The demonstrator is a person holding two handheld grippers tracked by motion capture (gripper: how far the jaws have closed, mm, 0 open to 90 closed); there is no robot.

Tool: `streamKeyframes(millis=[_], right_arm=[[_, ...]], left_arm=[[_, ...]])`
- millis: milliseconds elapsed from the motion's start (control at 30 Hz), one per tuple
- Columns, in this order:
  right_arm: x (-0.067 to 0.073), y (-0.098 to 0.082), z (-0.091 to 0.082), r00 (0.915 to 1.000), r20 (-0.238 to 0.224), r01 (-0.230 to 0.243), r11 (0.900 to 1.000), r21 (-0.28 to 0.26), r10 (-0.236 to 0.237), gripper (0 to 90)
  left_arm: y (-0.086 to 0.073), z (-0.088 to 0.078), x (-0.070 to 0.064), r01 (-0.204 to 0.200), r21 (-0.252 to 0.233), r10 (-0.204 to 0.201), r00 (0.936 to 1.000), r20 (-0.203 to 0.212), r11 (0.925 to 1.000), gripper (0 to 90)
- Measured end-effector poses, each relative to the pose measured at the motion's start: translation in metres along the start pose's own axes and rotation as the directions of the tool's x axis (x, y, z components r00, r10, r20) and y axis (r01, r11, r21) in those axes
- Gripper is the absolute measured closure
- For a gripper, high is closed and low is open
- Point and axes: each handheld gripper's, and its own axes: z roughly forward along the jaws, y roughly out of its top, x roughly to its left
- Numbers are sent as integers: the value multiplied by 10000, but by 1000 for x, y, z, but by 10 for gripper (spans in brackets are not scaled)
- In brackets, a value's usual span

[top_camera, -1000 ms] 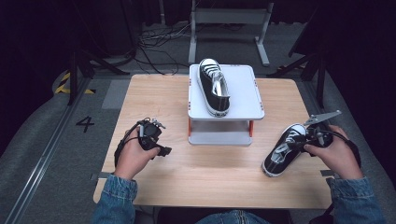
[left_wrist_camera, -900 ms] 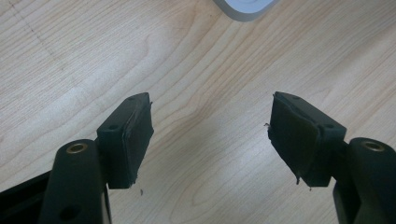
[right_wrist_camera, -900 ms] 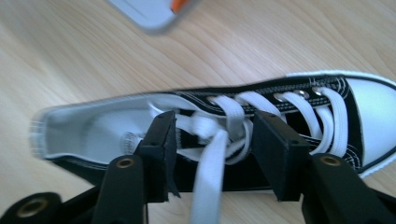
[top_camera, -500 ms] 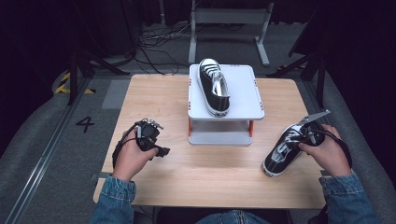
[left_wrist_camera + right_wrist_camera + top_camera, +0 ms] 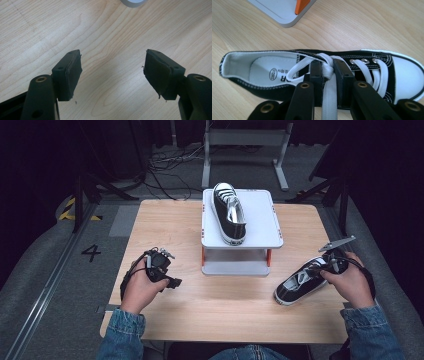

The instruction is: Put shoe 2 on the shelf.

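Since a second ago the right gripper (image 5: 327, 72) has slid slightly toward the table's (image 5: 165, 220) right edge, staying pinched on the white lace knot (image 5: 327, 65) of the black sneaker (image 5: 300, 282) lying there. Its jaws hide the tongue. Left gripper (image 5: 112, 72) gapes wide over bare wood near the left edge. On the grey stand's (image 5: 265, 220) top sits a second sneaker (image 5: 229, 212).

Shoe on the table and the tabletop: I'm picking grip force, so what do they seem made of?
The shoe looks like black canvas, matte with white stitching, a smooth, probably rubber toe cap and flat woven white laces. The tabletop looks like pale wood or wood-look laminate, given its grain lines.
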Motion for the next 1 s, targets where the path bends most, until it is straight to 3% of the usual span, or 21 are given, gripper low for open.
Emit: streamKeyframes(millis=[133, 200, 267, 300, 367, 467, 633, 833, 1000], right_arm=[[-1, -3, 2, 9979, -150, -628, 9978, 211, 631, 764], [1, -4, 2, 9941, -44, -1086, 9941, 86, 1086, 696], [4, -5, 4, 9924, 142, -1224, 9924, 127, 1222, 595], [7, -5, 7, 9904, 400, -1340, 9899, 460, 1322, 583], [10, -3, 10, 9897, 774, -1248, 9905, 584, 1201, 613], [10, -1, 11, 9908, 842, -1104, 9923, 558, 1055, 632], [4, -2, 4, 9913, 531, -1215, 9924, 216, 1202, 786], [-4, -3, -8, 9934, 205, -1127, 9936, -61, 1128, 806], [-10, 2, -19, 9981, -212, -570, 9984, 6, 570, 808]], left_arm=[[0, 0, 1, -62, 24, 62, 10000, 4, 10000, 307], [0, 0, 0, -12, 39, 12, 10000, 4, 10000, 306], [0, 1, 0, -7, 70, 6, 10000, 13, 10000, 306], [0, 1, -1, -10, 71, 9, 10000, 16, 10000, 306], [0, 1, -1, -16, 65, 16, 10000, 37, 10000, 306], [0, 0, 0, -15, 73, 15, 10000, 23, 10000, 306], [-1, 0, 1, -27, 68, 27, 10000, 0, 10000, 306], [-1, -2, 1, 28, -38, -28, 10000, 2, 10000, 307], [-1, -3, 3, 46, -55, -46, 10000, -29, 10000, 307]])
